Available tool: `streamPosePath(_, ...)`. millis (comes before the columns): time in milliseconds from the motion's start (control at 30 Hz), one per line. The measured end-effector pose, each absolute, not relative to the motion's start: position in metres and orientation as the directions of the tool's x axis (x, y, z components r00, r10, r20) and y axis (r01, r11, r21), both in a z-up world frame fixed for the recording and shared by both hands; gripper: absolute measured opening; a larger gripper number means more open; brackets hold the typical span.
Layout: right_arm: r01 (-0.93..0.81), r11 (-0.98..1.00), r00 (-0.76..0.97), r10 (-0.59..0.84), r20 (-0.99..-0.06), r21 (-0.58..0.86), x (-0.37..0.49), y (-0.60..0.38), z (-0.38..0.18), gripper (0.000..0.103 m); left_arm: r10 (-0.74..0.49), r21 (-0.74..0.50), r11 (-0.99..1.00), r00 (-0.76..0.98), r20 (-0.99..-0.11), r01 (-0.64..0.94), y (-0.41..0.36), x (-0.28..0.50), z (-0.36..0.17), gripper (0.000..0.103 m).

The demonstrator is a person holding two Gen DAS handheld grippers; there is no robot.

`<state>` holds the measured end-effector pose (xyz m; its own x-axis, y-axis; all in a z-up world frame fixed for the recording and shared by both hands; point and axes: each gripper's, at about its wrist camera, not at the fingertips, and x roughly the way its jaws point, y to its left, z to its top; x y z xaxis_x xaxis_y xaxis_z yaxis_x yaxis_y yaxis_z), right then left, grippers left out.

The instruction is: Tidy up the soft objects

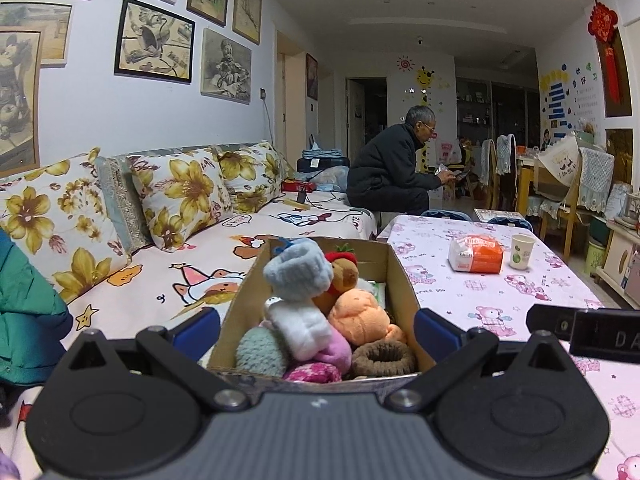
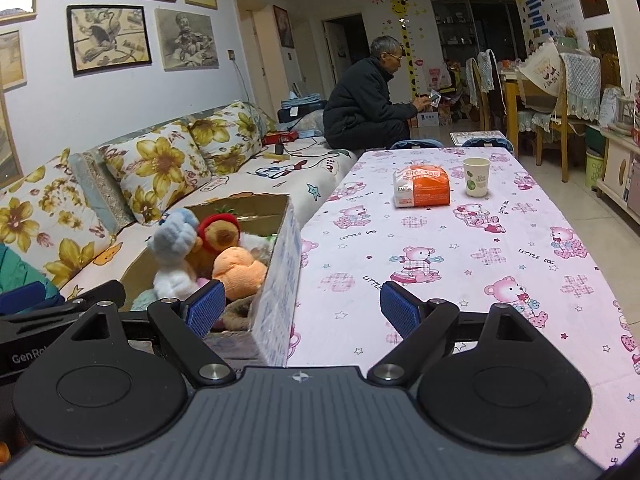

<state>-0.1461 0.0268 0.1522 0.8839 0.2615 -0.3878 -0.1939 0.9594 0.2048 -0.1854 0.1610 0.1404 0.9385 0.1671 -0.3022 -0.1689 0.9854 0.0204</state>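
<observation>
Sofa [image 1: 280, 216]: on your far left, well apart from the work; nothing there needs you.

Cardboard box [image 1: 404, 280]: it sits at the left edge of the table [image 2: 480, 240], beside the sofa. It is open-topped, so I judge it the collecting bin, placed where either gripper can reach in.

Soft objects: the pile fills the box. A pale blue plush [image 1: 298, 268] rides on top, a brown bear in a red cap [image 2: 218, 236] behind it, an orange plush [image 1: 360, 312] to the right, a white piece [image 1: 300, 324] in the middle, and a brown knitted ring [image 1: 382, 358] at the near corner.

Left gripper [image 1: 318, 330]: you hold it low, facing the box's near end. Its fingers [image 1: 198, 330] are spread wide, one on each side of the box, gripping nothing.

Right gripper [image 2: 302, 308]: its fingers [image 2: 206, 308] are also spread wide and empty. The left pad hangs over the toys at the box's near corner, the right pad over bare tablecloth, so the box's right wall lies between them; whether either touches, I cannot tell.

Tissue pack [image 2: 422, 188] and paper cup [image 2: 476, 178]: further along the table, well apart from the box.

Person [image 2: 368, 100]: seated at the sofa's far end, clear of your reach.
</observation>
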Motion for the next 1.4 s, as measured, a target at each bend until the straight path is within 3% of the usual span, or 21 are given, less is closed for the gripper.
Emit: streamPosePath(1400, -0.25, 0.96, 0.886, 0.28, -0.37, 0.126, -0.148, 0.034, 0.142, 0.103, 0.203, -0.006, 0.977, 0.93, -0.305, -0.215, 0.176, -0.21, 0.136, 0.102)
